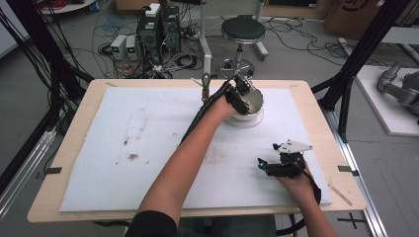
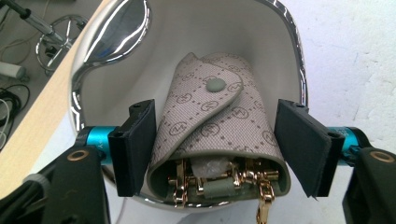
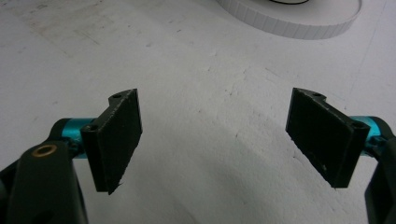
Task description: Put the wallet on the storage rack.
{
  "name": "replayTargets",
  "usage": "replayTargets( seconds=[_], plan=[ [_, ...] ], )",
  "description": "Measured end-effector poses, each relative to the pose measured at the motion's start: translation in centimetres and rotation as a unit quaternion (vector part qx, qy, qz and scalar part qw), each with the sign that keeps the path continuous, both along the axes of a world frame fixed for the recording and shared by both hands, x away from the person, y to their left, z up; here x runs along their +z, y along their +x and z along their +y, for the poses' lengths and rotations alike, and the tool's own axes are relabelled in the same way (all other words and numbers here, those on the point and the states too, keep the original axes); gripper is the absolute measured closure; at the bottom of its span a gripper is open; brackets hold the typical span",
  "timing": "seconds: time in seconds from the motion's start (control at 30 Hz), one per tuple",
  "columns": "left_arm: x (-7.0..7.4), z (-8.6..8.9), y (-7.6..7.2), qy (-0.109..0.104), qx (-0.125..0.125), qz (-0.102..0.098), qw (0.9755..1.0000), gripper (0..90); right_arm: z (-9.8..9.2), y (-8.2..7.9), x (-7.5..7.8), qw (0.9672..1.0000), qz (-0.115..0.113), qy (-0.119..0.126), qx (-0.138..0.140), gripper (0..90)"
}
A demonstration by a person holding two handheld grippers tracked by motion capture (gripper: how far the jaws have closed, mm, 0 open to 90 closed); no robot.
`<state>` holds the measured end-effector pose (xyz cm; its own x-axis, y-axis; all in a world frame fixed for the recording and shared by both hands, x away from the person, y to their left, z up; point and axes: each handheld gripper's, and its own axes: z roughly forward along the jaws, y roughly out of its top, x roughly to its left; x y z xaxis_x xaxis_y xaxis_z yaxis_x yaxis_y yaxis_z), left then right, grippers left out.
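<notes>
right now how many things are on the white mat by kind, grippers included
grippers: 2, left and right
bowls: 1
key pouches: 1, in the bowl
white round bases under the bowl: 1
total: 5

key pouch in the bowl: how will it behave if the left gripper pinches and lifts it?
The key pouch looks like soft folded fabric, so it will probably squash between the open left gripper jaws. Its gold clasps dangle loose and may swing or snag on the shiny bowl rim.

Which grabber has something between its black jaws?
The left gripper: its open jaws sit on either side of a patterned key pouch in the shiny bowl. The right gripper has just white mat between its jaws.
</notes>
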<state>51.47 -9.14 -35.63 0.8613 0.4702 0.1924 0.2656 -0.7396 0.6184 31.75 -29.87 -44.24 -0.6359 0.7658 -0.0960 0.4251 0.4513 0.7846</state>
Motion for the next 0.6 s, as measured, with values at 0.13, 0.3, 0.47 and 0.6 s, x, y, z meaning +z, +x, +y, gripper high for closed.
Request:
replayTargets(
  seconds=[0.13, 0.3, 0.47, 0.6],
  plan=[
    [0.5, 0.5, -0.3, -0.025, -0.003, -0.006, 0.9997, 24.9, 0.1, 0.0, 0.0, 1.0000, 0.002, 0.000, 0.001, 18.7],
    [0.7, 1.2, -0.7, -0.032, -0.004, -0.003, 0.9995, 22.2, 0.4, 0.0, 0.0, 1.0000, 0.000, -0.002, 0.004, 18.7],
    [1.3, 2.3, -1.2, -0.052, -0.004, -0.002, 0.9986, 22.0, 0.3, 0.0, 0.0, 1.0000, -0.001, -0.002, 0.005, 18.7],
    [1.9, 3.4, -1.7, -0.073, -0.006, -0.005, 0.9973, 22.0, 0.1, 0.1, 0.0, 1.0000, 0.000, -0.001, 0.000, 18.7]
  ],
)
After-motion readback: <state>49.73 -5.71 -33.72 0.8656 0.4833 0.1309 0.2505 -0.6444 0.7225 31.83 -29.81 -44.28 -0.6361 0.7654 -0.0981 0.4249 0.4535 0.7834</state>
